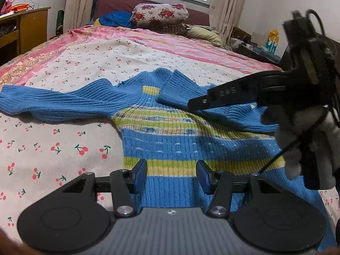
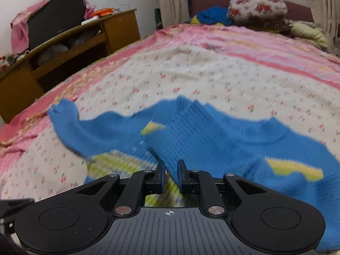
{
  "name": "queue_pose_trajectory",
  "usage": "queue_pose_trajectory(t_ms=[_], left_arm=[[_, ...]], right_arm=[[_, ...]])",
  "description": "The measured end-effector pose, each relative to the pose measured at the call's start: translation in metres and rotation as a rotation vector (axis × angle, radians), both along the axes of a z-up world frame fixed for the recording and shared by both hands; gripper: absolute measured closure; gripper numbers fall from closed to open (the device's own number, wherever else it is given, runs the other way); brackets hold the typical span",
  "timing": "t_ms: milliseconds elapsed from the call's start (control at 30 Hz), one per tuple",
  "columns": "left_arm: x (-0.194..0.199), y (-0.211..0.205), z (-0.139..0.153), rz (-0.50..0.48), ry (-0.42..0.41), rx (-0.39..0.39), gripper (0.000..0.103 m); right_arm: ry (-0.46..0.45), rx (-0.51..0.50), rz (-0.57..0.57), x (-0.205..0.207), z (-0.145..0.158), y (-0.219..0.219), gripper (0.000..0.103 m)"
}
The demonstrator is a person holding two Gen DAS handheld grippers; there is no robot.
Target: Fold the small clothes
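A sweater is spread on the bed; its sleeve is pinched by the right gripper. The left gripper is held wide, empty.

Bed in cherry-print sheet, blue sweater on it

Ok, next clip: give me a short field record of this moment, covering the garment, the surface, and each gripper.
garment: blue knit sweater with yellow-green stripes, lying flat
surface: bed with cherry-print sheet
left sleeve: stretched out to the side
right sleeve: folded in across the chest
left gripper: open, above the sweater's hem, holding nothing
right gripper: narrow gap, sleeve fabric between the fingers; grip cannot be confirmed
image quality: right wrist view is motion-blurred
fold progress: one sleeve in, the other not yet
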State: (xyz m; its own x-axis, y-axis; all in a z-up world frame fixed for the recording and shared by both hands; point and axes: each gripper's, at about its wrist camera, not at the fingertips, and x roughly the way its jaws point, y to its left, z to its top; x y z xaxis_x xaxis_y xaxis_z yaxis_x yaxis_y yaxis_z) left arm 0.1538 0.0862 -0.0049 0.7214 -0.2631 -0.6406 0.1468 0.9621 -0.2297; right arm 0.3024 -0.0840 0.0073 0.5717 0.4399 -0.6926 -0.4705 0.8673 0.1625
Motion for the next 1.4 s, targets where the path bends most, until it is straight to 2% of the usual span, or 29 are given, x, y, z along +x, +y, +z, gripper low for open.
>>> queue_pose_trajectory(t_ms=[167, 233, 400, 467, 500, 533, 567, 633, 767, 867, 933, 1067, 1133, 1233, 1400], left_arm=[[0.0, -0.001, -0.002, -0.001, 0.004, 0.002, 0.047], [0.0, -0.002, -0.003, -0.003, 0.009, 0.005, 0.047], [0.002, -0.002, -0.004, -0.005, 0.008, 0.006, 0.047], [0.002, -0.001, -0.004, -0.004, 0.009, 0.004, 0.047], [0.002, -0.001, -0.004, -0.004, 0.008, 0.003, 0.047], [0.002, 0.0, -0.004, -0.003, 0.008, 0.001, 0.047], [0.002, 0.0, -0.004, -0.003, 0.007, -0.001, 0.047], [0.001, 0.001, -0.004, -0.001, 0.006, -0.005, 0.047], [0.001, 0.0, -0.005, -0.003, 0.005, -0.004, 0.047], [0.001, -0.001, -0.005, -0.006, 0.008, 0.003, 0.047], [0.0, -0.002, -0.006, -0.008, 0.007, 0.008, 0.047], [0.0, -0.002, -0.005, -0.012, 0.003, 0.011, 0.047], [0.0, -0.002, -0.005, -0.01, 0.0, 0.013, 0.047], [0.0, -0.001, -0.004, -0.004, -0.008, 0.014, 0.047], [0.01, 0.003, 0.007, 0.04, -0.024, -0.01, 0.046]], right_arm=[[-0.035, 0.01, -0.027, -0.007, 0.006, -0.02, 0.081], [-0.05, -0.028, -0.026, -0.005, 0.003, -0.017, 0.072], [-0.112, -0.125, 0.039, -0.004, -0.009, 0.008, 0.059], [-0.132, -0.184, 0.035, -0.001, -0.016, 0.018, 0.061], [-0.128, -0.204, 0.024, 0.003, -0.019, 0.021, 0.066], [-0.122, -0.199, 0.013, 0.005, -0.02, 0.022, 0.079], [-0.11, -0.184, 0.007, 0.006, -0.019, 0.023, 0.086], [-0.116, -0.165, 0.009, 0.004, -0.014, 0.027, 0.094], [-0.147, -0.15, 0.094, -0.012, -0.01, 0.036, 0.095], [-0.154, -0.176, 0.12, -0.017, -0.013, 0.041, 0.096], [-0.126, -0.174, 0.129, -0.015, -0.014, 0.039, 0.089], [-0.116, -0.103, 0.119, -0.022, -0.001, 0.023, 0.085], [-0.112, -0.061, 0.09, -0.029, 0.008, 0.007, 0.081], [-0.122, -0.023, -0.001, -0.037, 0.016, -0.026, 0.081], [-0.148, -0.06, -0.236, -0.044, 0.012, -0.088, 0.081]])
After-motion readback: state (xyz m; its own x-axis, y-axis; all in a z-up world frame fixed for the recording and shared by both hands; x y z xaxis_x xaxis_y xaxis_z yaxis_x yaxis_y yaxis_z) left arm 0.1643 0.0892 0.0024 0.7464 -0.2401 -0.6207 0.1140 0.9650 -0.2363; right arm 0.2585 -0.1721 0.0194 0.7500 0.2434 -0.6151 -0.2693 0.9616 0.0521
